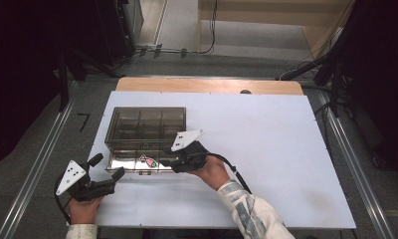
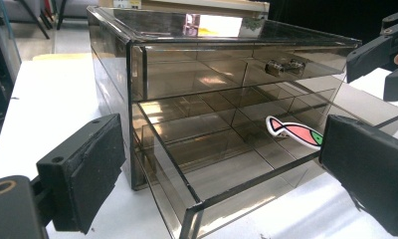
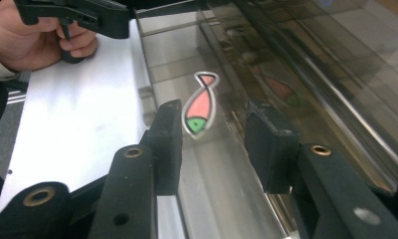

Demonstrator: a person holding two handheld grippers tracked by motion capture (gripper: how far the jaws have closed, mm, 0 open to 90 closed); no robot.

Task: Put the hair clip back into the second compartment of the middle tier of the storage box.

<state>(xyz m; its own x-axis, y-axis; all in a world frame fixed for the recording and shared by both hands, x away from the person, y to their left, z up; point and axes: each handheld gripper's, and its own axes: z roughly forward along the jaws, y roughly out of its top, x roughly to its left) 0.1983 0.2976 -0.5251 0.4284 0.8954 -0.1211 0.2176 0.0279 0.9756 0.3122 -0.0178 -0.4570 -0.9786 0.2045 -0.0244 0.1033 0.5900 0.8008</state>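
Black jaws of the right gripper (image 3: pixel 212 144) stand apart, just near a pink fish sticker (image 3: pixel 200 106) in the pulled-out bottom drawer (image 2: pixel 227 174). Left gripper (image 1: pixel 107 168), also apart, waits left of the smoky plastic box (image 1: pixel 145 124).

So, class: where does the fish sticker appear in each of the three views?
High view: fish sticker left of centre, in the open lower drawer.
Left gripper view: right of centre.
Right gripper view: centre, between the claw tips.
Shared landmark: the smoked plastic drawer box.
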